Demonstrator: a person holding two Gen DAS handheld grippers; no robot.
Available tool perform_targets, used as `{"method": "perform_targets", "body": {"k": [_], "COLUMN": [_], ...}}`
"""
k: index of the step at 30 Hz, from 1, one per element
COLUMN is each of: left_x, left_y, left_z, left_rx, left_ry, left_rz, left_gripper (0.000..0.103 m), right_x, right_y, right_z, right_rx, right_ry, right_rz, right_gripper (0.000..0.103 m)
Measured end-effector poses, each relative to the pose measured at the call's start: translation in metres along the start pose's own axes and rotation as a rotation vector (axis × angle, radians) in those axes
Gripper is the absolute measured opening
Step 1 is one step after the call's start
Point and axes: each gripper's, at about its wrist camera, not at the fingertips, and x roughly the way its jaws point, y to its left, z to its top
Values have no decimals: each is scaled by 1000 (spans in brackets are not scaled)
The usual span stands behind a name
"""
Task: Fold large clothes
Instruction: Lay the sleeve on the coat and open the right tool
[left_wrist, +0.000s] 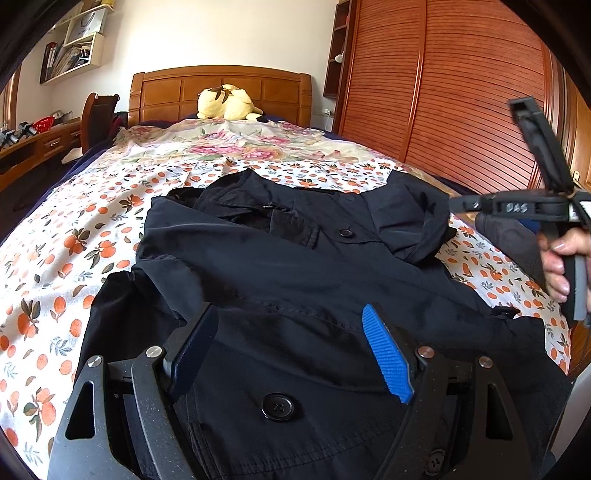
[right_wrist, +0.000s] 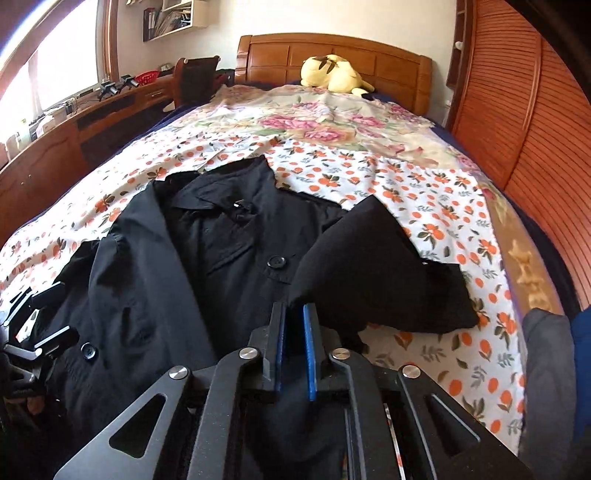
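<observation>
- A black coat (left_wrist: 280, 258) lies spread on the bed (left_wrist: 55, 258), collar toward the headboard (left_wrist: 221, 92), front side up with its buttons showing.
- The bed is covered with a sheet printed with oranges (right_wrist: 443, 221); farther up lies a cloth with pink flowers (right_wrist: 314, 122).
- The left tool (left_wrist: 290, 350) hovers low over the lower front of the coat, its two fingers standing well apart with nothing between them; a large button (left_wrist: 277, 406) sits just below the gap.
- The right tool (right_wrist: 294, 347) has its fingers close together with only a narrow gap, and a fold of black cloth from the coat's sleeve (right_wrist: 376, 273) runs down between them; whether the pads press on it cannot be told.
- That sleeve is folded in over the coat's right side, its cuff end resting on the sheet.
- In the left wrist view a hand (left_wrist: 557, 262) grips the right tool's handle at the right edge of the picture.
- A yellow plush toy (right_wrist: 334, 74) lies by the headboard.
- A wooden wardrobe (left_wrist: 461, 92) with slatted doors stands beside the bed.
</observation>
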Motion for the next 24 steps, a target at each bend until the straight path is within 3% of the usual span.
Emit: {"method": "perform_targets", "body": {"k": [2,4,7,19,24], "left_x": [0,0,0,-4,-13], "left_y": [-1,-2,-2,-8,-8], "left_z": [0,-1,-1,-1,1], "left_rx": [6,11,15,37,51], "left_ry": [-2,-3,-4,-21,-49], "left_rz": [5,9,13,24,35], "left_gripper": [81,81,81,81,81], "right_x": [-14,-25,-30,36,68], "right_y": [-1,-7,-17,-66,-92], "right_z": [0,0,0,8,13], "right_rx": [10,38,73,193,267], "right_ry": [-55,-100,-114,36,99], "right_rz": [-15,-28,-74,-282,-328], "right_gripper": [25,46,53,58,58]}}
